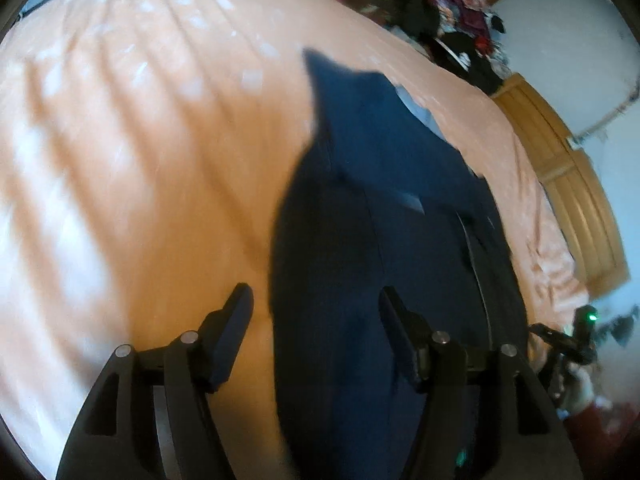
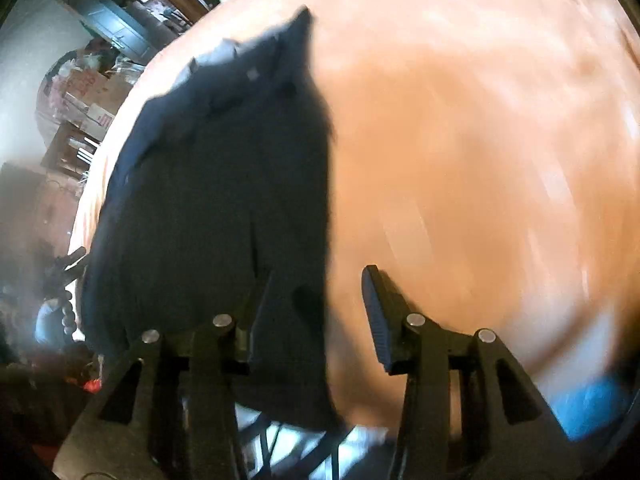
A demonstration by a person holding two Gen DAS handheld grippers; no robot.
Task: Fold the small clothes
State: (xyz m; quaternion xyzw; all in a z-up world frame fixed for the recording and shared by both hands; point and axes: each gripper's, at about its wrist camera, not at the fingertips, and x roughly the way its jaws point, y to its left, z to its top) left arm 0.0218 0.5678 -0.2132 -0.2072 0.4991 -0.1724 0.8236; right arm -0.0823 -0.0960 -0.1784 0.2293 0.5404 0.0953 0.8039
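The left gripper (image 1: 316, 304) stands wide, its two dark fingers (image 1: 234, 332) spread with nothing between the pads. Its right finger lies over the near left part of the garment (image 1: 384, 208); its left finger is over bare sheet (image 1: 140, 160). Whether either finger touches the cloth cannot be told, as the view is blurred.

The right gripper (image 2: 316, 300) is also wide and holds nothing. Its left finger (image 2: 256, 320) sits in front of the garment's (image 2: 224, 184) near right edge, and its right finger is over the sheet (image 2: 460, 140).

The garment is dark navy and lies on the bed between the two grippers, running from the near edge toward the far side, where one corner points up. A pale patch shows at its far right edge in the left view.

The sheet is peach with faint light spots. Far right in the left view are a wooden bed frame (image 1: 576, 200) and a heap of clothes (image 1: 448, 12). In the right view, boxes (image 2: 88, 96) and dark furniture stand far left.
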